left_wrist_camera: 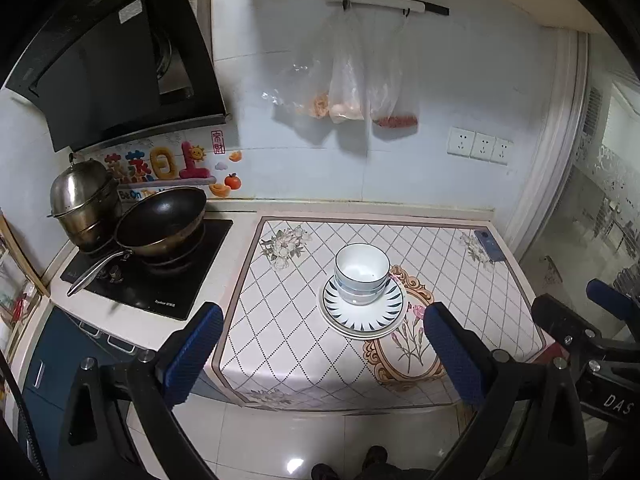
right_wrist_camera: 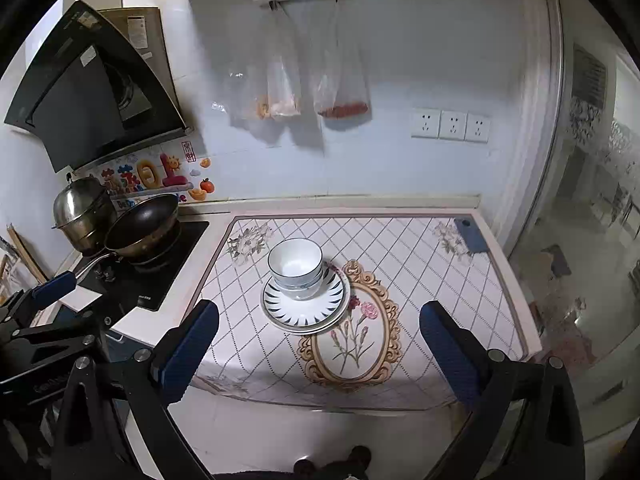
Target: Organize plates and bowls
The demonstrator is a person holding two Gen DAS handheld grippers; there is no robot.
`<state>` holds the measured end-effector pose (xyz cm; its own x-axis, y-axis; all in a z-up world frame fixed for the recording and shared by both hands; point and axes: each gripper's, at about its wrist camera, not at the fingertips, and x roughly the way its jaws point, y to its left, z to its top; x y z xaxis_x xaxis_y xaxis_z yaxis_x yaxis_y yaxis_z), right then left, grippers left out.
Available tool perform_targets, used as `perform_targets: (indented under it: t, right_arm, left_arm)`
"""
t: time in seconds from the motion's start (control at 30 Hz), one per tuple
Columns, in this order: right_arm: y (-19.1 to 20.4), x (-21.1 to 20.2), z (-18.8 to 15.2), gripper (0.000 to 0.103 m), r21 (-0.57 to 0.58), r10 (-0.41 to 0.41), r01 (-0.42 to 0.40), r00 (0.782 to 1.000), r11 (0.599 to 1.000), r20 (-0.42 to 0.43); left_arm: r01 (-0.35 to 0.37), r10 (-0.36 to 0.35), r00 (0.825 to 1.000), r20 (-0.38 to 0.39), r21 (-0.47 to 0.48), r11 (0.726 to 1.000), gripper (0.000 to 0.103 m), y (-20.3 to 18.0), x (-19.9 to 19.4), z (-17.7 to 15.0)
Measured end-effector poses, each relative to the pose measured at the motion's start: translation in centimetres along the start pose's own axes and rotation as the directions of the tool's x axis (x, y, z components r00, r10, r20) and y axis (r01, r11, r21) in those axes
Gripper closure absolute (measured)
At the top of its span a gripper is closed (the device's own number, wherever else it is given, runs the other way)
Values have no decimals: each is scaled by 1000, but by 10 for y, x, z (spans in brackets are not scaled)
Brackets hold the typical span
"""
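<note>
While both the left gripper [left_wrist_camera: 324, 354] and right gripper [right_wrist_camera: 320, 350] gape empty, two stacked bowls [left_wrist_camera: 362, 272] sit on two plates [left_wrist_camera: 362, 314] just ahead.

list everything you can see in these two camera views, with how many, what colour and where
bowls: looks like two, white with blue rim, nested on the plates
plates: looks like two, white with dark ray pattern, stacked mid-table
tablecloth: one, white diamond print with flowers, over the table
phone: one, blue, far right corner of table
wok: one, black, on the stove
steamer pot: one, steel, behind the wok
plastic bags: three, clear, hanging on wall
sockets: three, white, wall
left gripper: open, blue pads
right gripper: open, blue pads
</note>
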<state>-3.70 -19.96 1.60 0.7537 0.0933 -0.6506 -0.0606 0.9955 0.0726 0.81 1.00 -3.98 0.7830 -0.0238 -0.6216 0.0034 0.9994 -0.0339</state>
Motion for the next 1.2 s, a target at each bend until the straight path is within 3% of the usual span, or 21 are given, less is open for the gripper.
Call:
perform_targets:
  t: [0.47,1.2]
  right_arm:
    - [-21,6,11,0,-14,-8,8,1000,1000,-1]
    - [-39,19,14,0,-10,-11,11,1000,1000,-4]
  left_arm:
    - [-55,55,998,33,-9,998,0,-13,-5,3]
    - [-60,61,998,32,-18,998,0,-14,-3,1]
